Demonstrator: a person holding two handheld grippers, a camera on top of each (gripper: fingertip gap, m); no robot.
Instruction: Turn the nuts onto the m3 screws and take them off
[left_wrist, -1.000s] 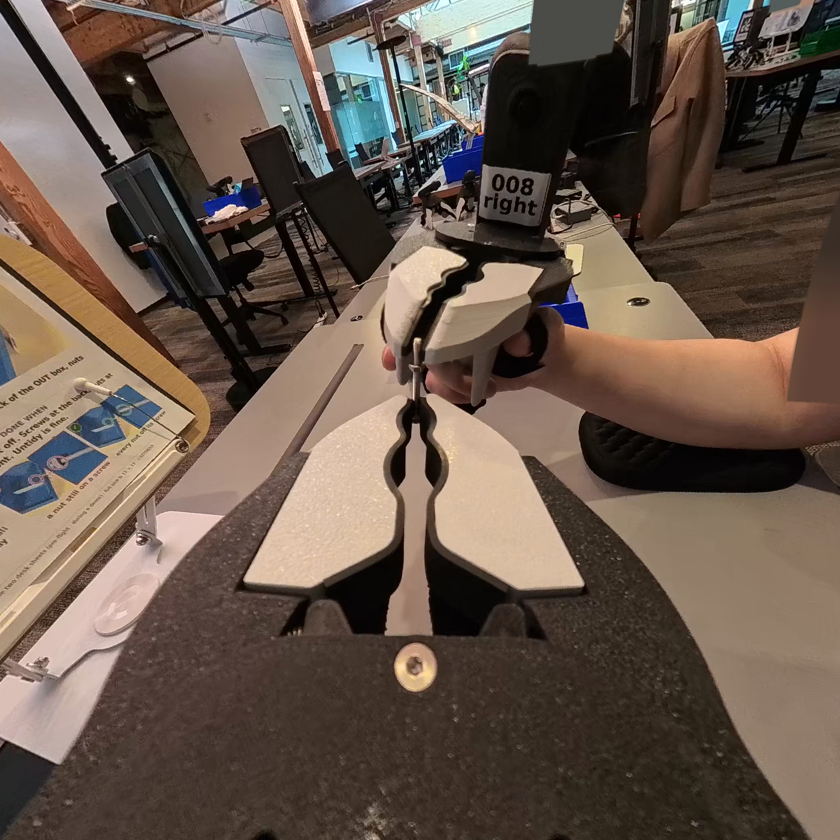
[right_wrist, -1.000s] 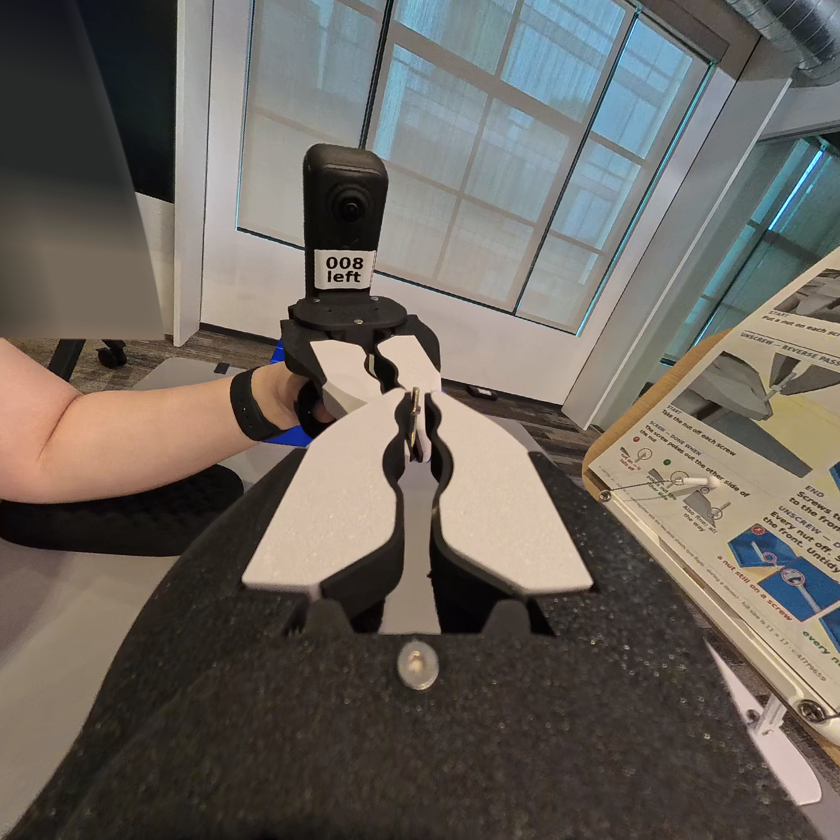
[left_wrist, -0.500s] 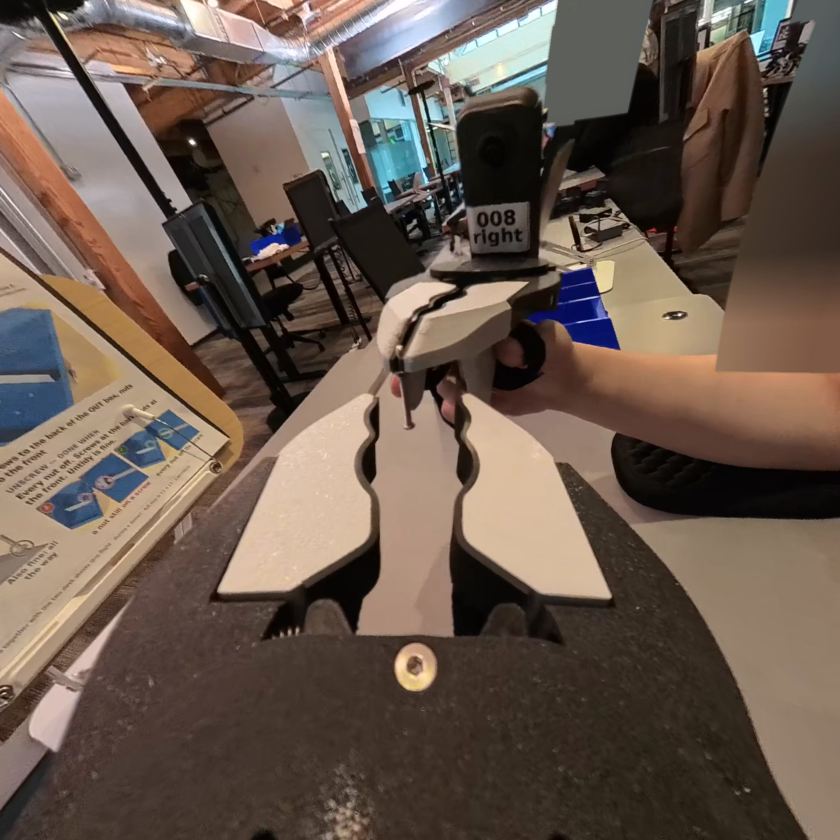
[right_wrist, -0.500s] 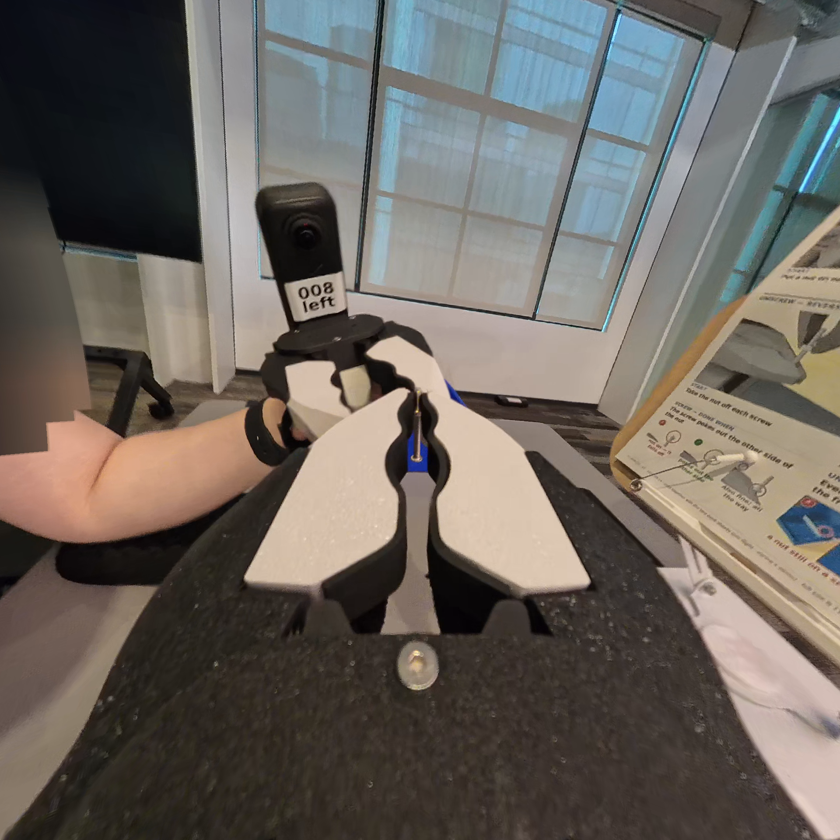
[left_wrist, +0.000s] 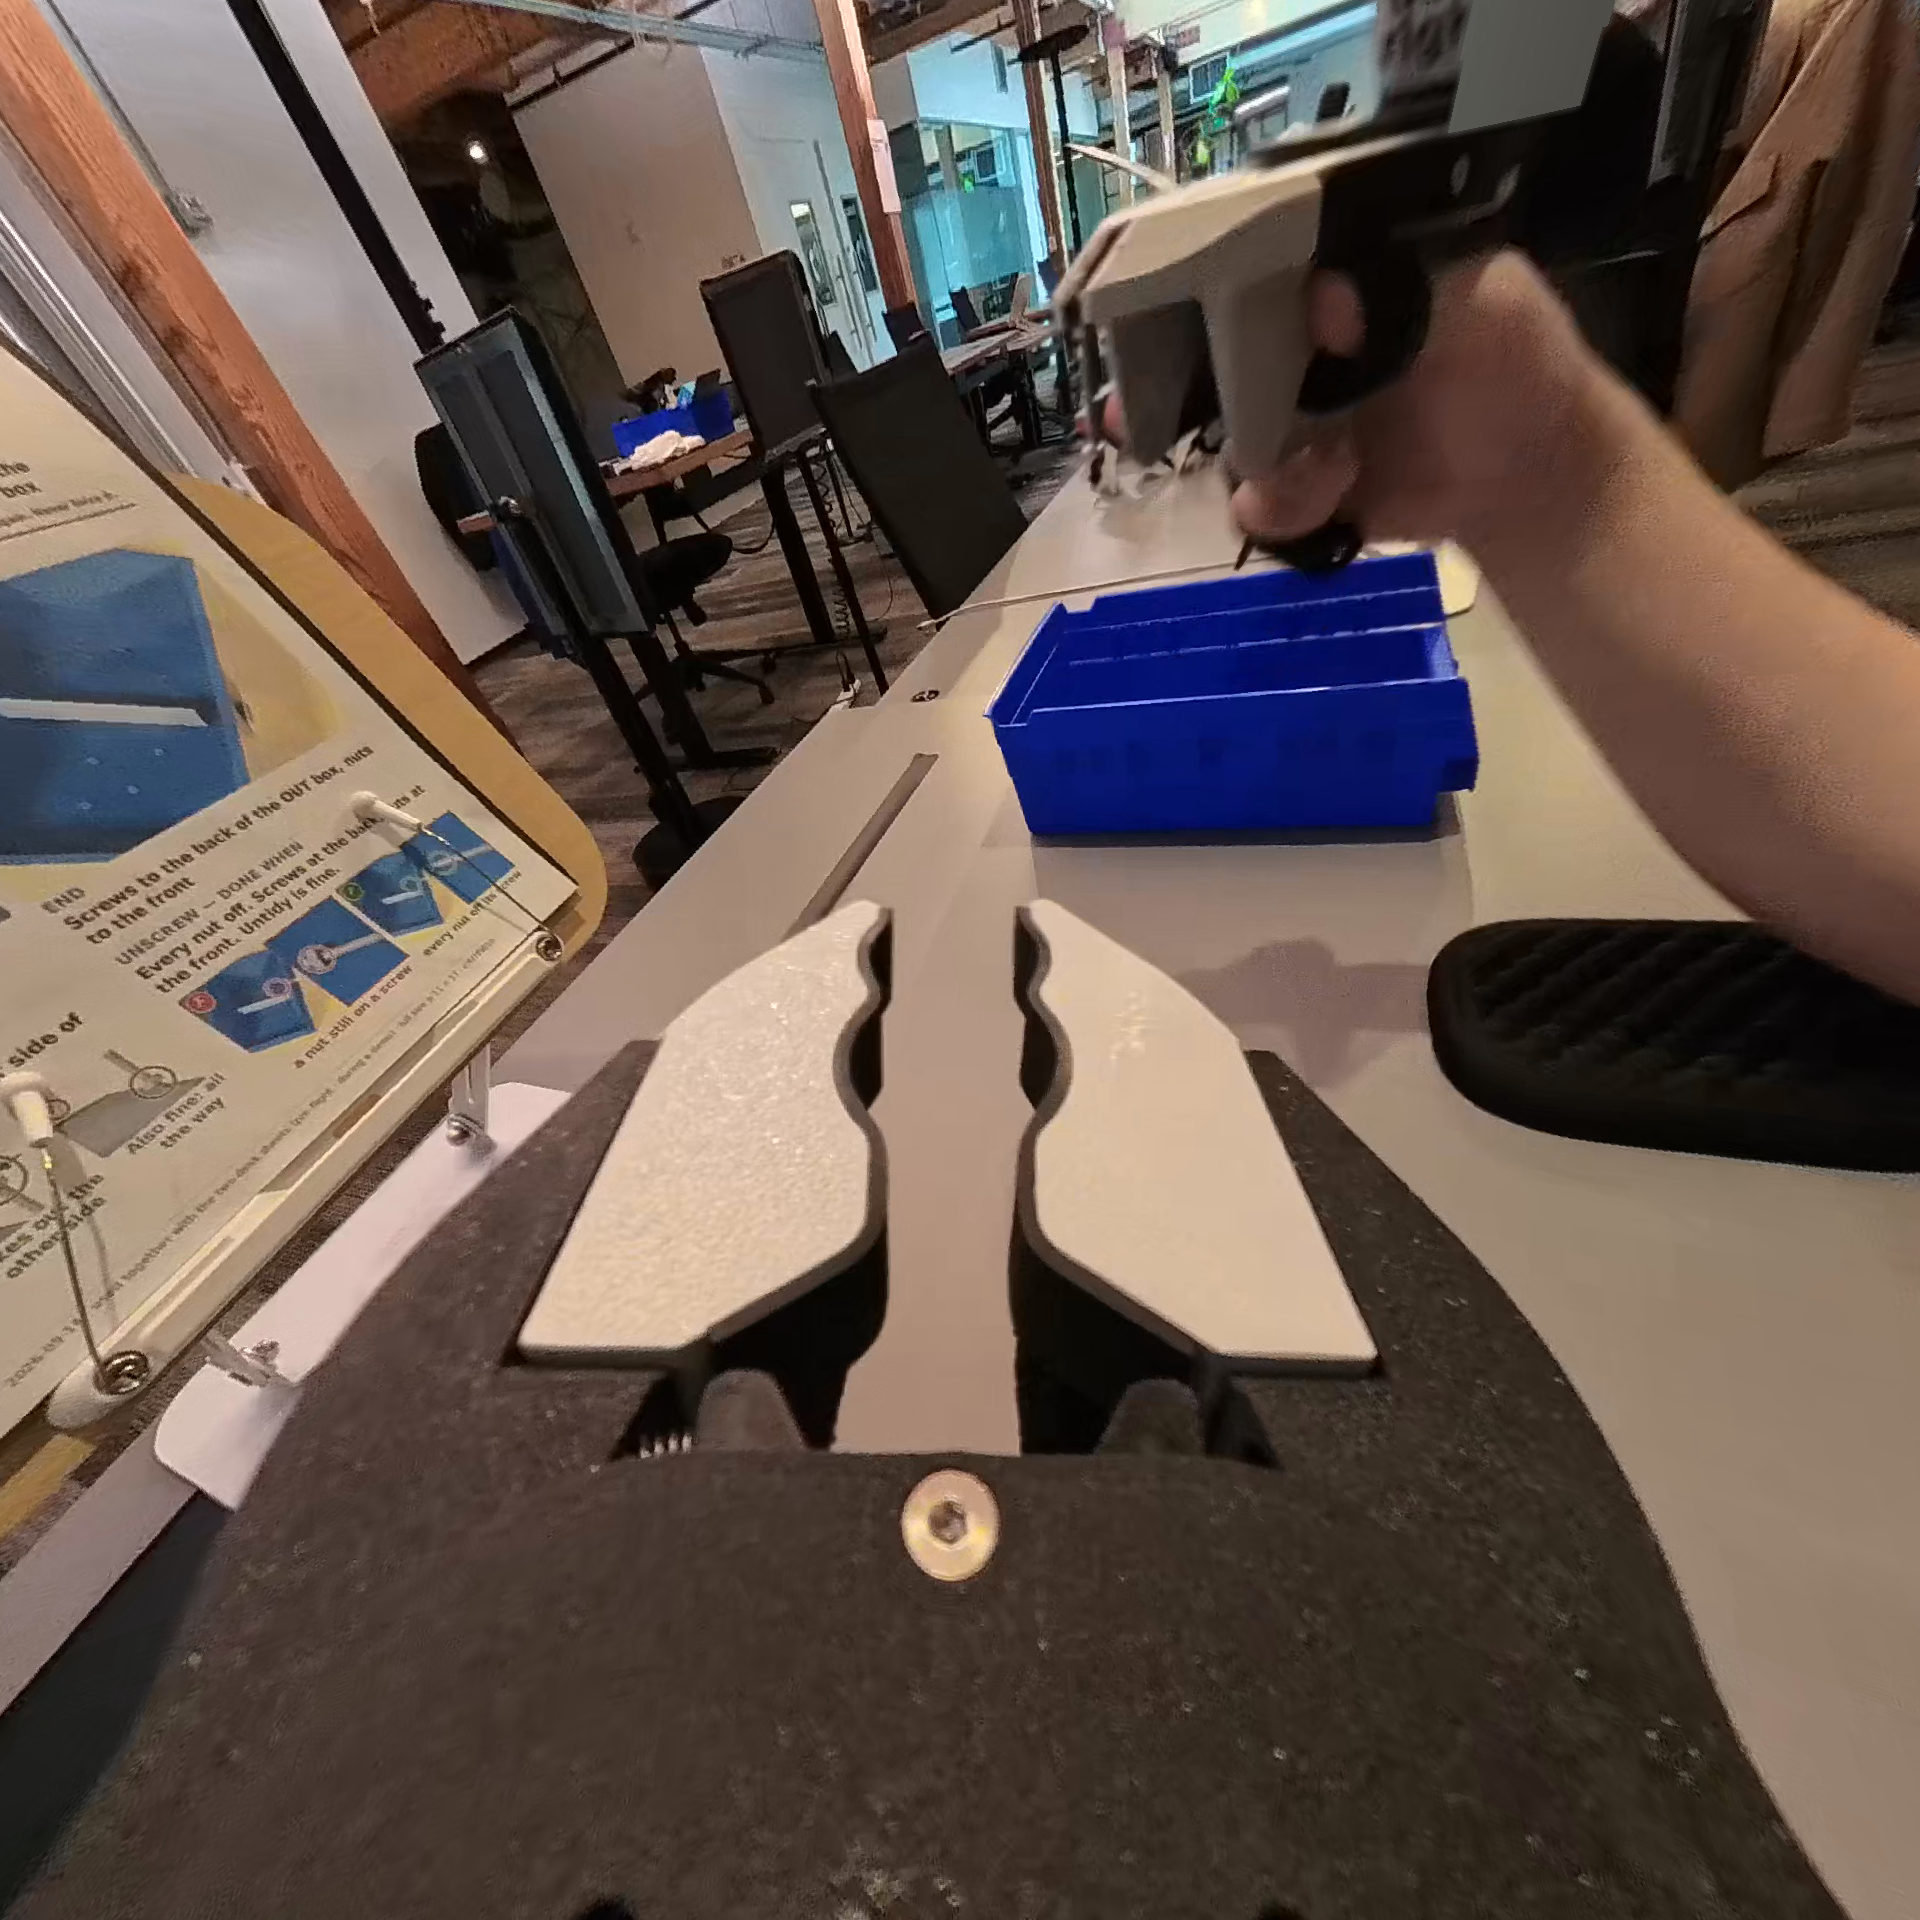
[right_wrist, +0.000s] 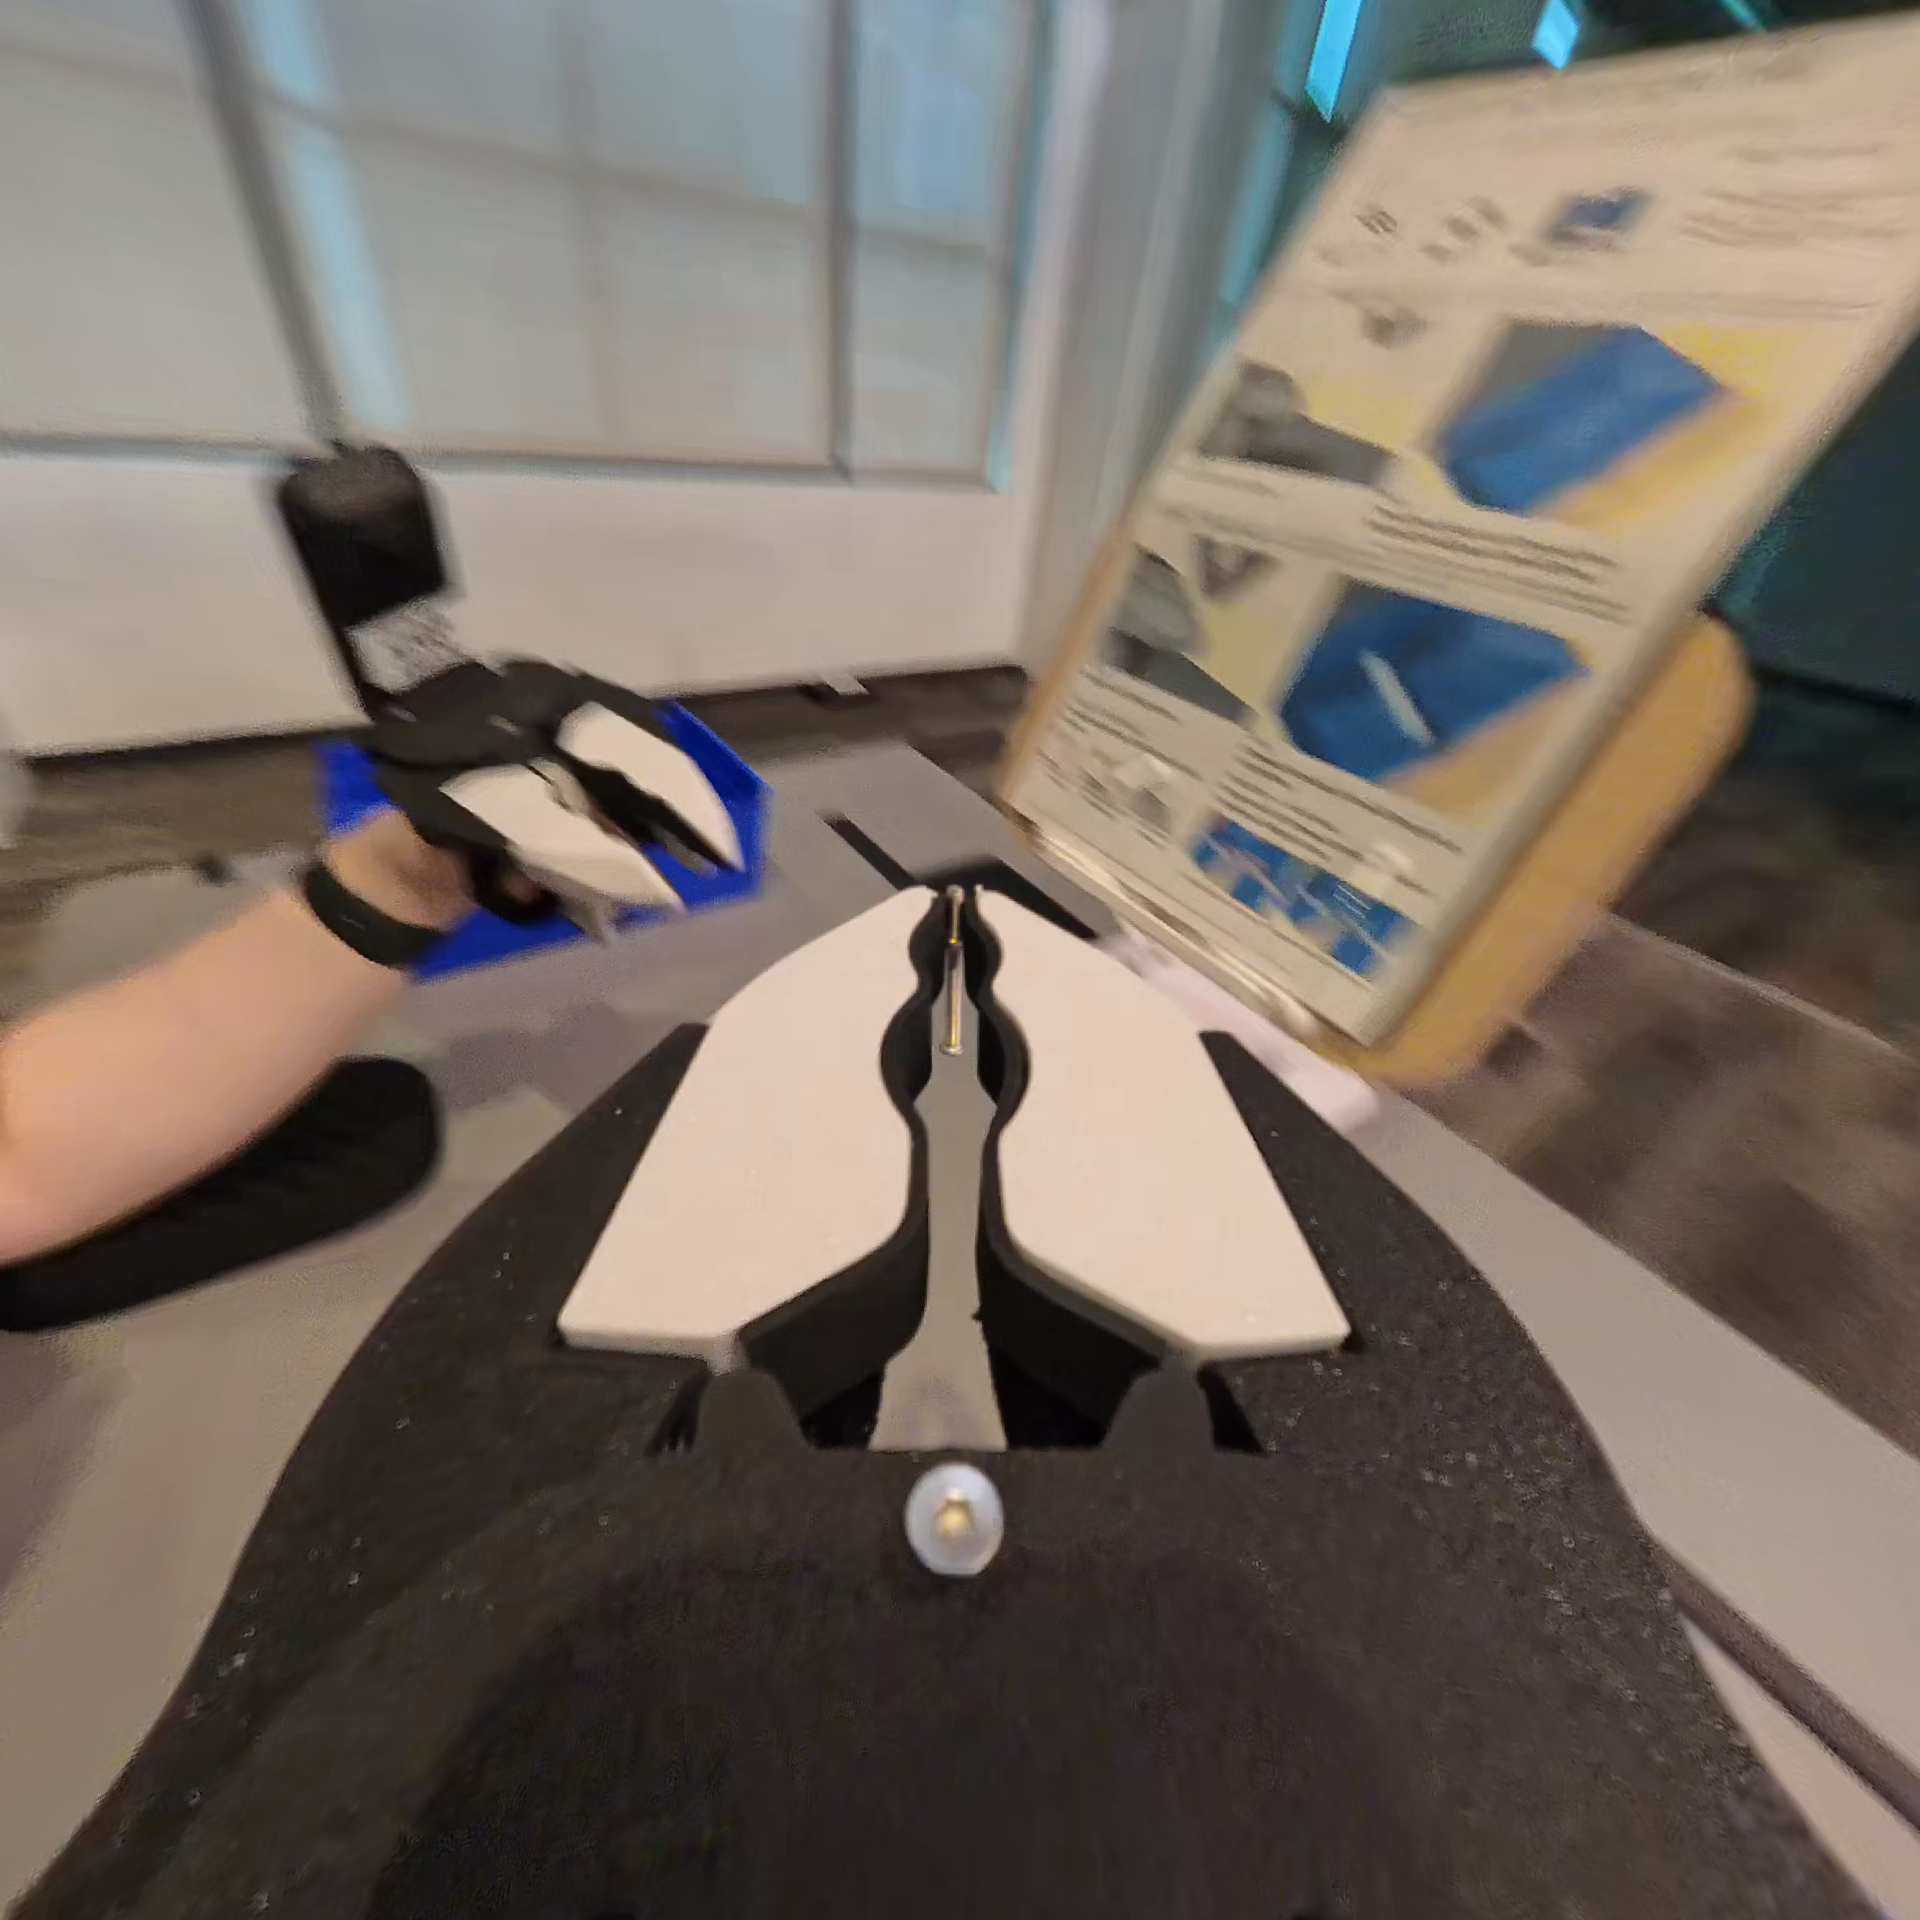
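The screw, a thin silvery metal pin, sits pinched at the tips of the right gripper, pads pressing it from both sides. A second ago both grippers met nose to nose on it; now the left gripper is spread, bare and drawn apart, above the grey table near the blue bin. The printed instruction board beside it carries writing and pictures.

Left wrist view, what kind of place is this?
Probably an open-plan office or lab workspace: a long grey desk with a blue bin, rows of desks and office chairs behind, and an instruction board propped at the left.
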